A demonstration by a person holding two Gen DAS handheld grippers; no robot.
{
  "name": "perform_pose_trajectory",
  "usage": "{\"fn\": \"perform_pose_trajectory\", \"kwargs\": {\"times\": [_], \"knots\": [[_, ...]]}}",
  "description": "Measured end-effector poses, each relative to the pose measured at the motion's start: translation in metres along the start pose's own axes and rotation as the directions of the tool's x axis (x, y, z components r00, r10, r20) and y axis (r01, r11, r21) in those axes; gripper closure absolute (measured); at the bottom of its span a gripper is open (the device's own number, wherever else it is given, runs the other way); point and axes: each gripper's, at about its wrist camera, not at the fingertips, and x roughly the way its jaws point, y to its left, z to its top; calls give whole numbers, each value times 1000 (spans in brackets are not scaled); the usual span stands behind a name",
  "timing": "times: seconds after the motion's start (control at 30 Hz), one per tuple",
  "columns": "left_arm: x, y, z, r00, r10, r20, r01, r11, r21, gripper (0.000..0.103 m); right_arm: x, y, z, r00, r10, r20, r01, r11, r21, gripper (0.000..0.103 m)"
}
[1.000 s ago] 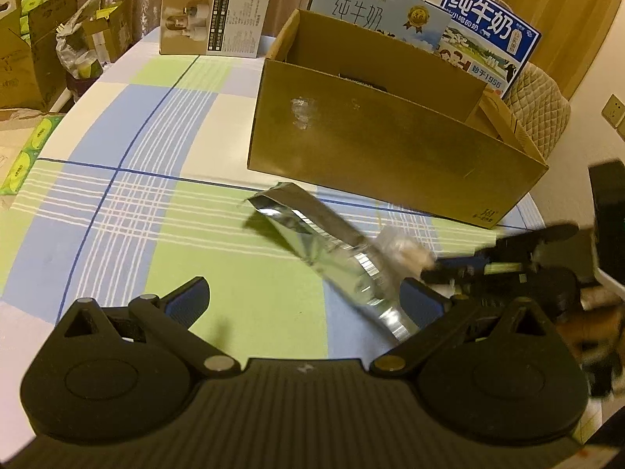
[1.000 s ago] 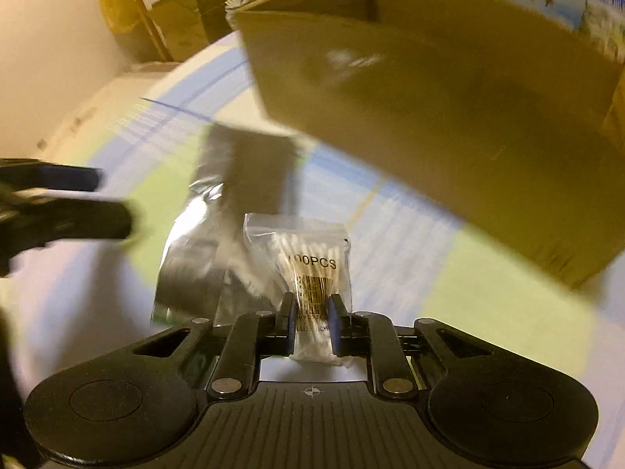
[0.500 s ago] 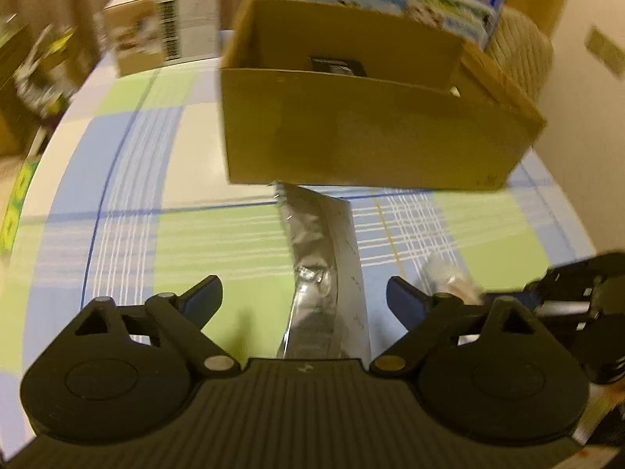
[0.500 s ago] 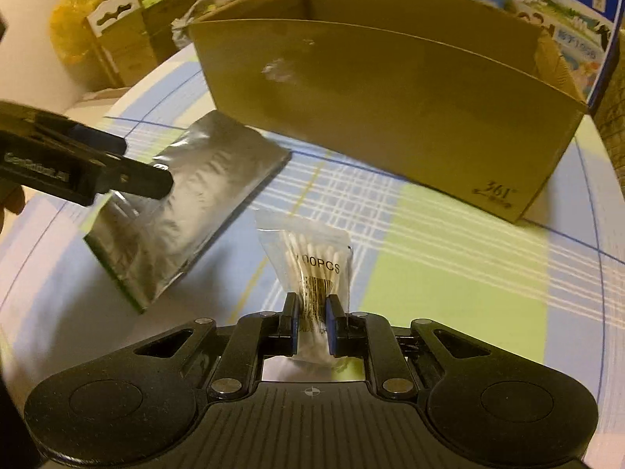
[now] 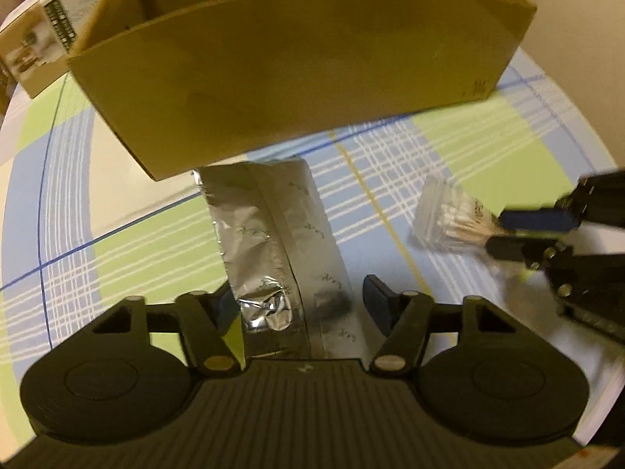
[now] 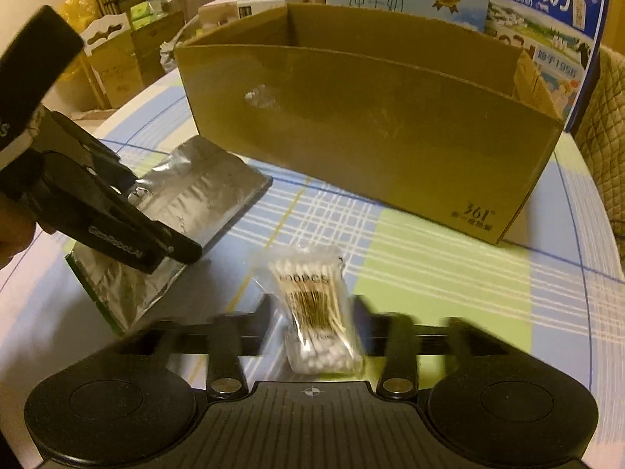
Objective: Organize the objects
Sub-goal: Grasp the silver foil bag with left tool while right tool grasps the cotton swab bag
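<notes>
One cardboard box (image 6: 371, 133), one foil pouch (image 5: 281, 242), one swab pack (image 6: 312, 312), two milk cartons (image 6: 547, 31), one white box (image 5: 35, 43), two grippers (image 5: 300, 305).

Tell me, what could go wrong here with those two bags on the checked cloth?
The left tool is closing around the crinkled silver foil pouch; its slick, flat surface might slip out or buckle. The right tool is opening around the clear bag of cotton swabs, which may drop short of the brown cardboard box.

foil pouch (image 5: 273, 234) before cardboard box (image 5: 297, 66); cotton-swab bag (image 5: 449, 219) right of pouch
</notes>
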Motion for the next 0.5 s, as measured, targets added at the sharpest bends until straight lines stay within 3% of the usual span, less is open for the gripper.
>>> {"fn": "perform_pose_trajectory", "kwargs": {"times": [0.3, 0.5], "knots": [[-7, 8, 5, 999, -42, -23, 42, 999, -29, 71, 13, 0, 6, 1000, 17, -13, -17, 1000, -7, 44], [-20, 9, -7, 998, -57, -35, 57, 998, -10, 72, 22, 0, 6, 998, 10, -57, -11, 1000, -9, 45]]}}
